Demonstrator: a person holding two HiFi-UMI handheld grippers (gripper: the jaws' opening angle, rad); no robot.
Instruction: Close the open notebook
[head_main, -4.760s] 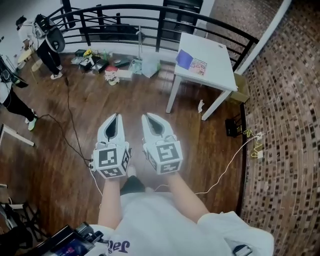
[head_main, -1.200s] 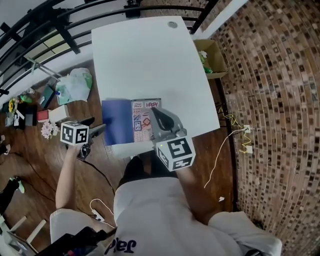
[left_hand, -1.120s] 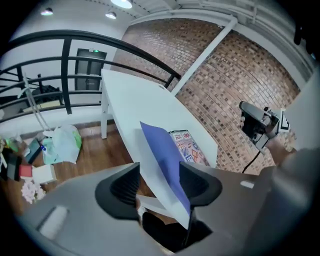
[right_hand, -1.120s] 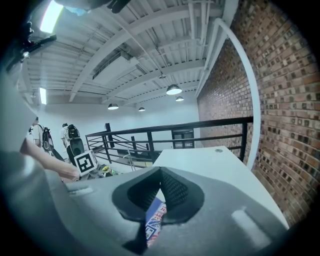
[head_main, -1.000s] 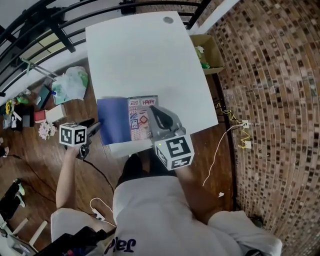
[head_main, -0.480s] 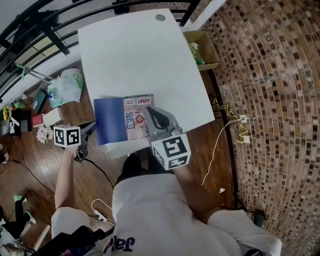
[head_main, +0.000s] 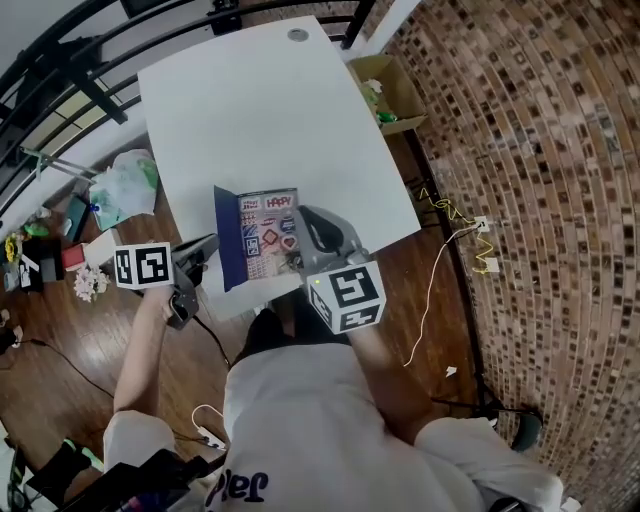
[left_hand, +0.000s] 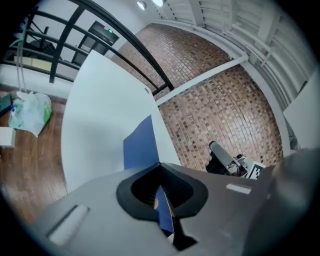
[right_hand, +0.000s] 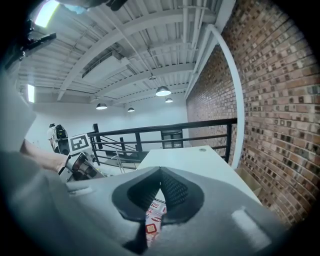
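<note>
We see the white surface (head_main: 270, 110) stretching ahead of both grippers. It's bare apart from the notebook (head_main: 262, 262) at its near edge, which sits under the R gripper (head_main: 305, 218) and just inboard of the L gripper (head_main: 208, 245).

Big change vs half a sec ago: the blue cover (head_main: 228, 250) lay flat, spread out toward the L gripper. Now it stands up off the surface, tilted, hinged at the spine, w/ its free edge in the L gripper. That gripper is clamped on the edge: its own view shows the blue sheet running straight btw the closed jaws, nothing else in there.

R gripper has its jaws pressed together and holds nothing. Its tips rest on the stickered page (head_main: 272, 225), as far as we can tell. We judge it's pinning the book so it can't slide.

So the grasp is done and the fold is approx. part-way. What's left, in our view, is to swing the cover over toward the R gripper. The R gripper must clear the page first, or the cover lands on it. The thin cover could slip from the pinch.
</note>
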